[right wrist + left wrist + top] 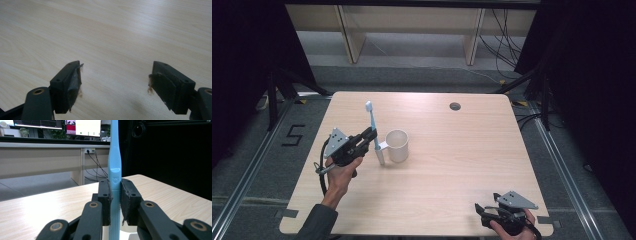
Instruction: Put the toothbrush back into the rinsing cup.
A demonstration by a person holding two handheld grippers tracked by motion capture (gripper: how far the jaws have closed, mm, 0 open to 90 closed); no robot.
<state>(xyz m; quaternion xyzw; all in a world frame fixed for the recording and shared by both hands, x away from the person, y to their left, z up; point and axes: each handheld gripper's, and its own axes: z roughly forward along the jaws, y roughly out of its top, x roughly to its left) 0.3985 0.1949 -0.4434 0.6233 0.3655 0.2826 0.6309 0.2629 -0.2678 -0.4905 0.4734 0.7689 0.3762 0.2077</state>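
A light blue toothbrush [373, 129] stands upright, head up, just left of a white cup [397, 145] with a small handle, at the table's left middle. My left gripper [372, 134] is shut on the toothbrush's handle; in the left gripper view the blue handle [114, 182] rises between the two black pads. Its lower end hangs beside the cup's handle, outside the cup. My right gripper [482, 212] rests low at the table's front right edge, jaws wide open with nothing between them [115, 82].
The pale wooden table [447, 165] has a round cable hole [455, 106] near its far edge. Wooden furniture legs and loose cables stand on the floor beyond. Black curtains close both sides.
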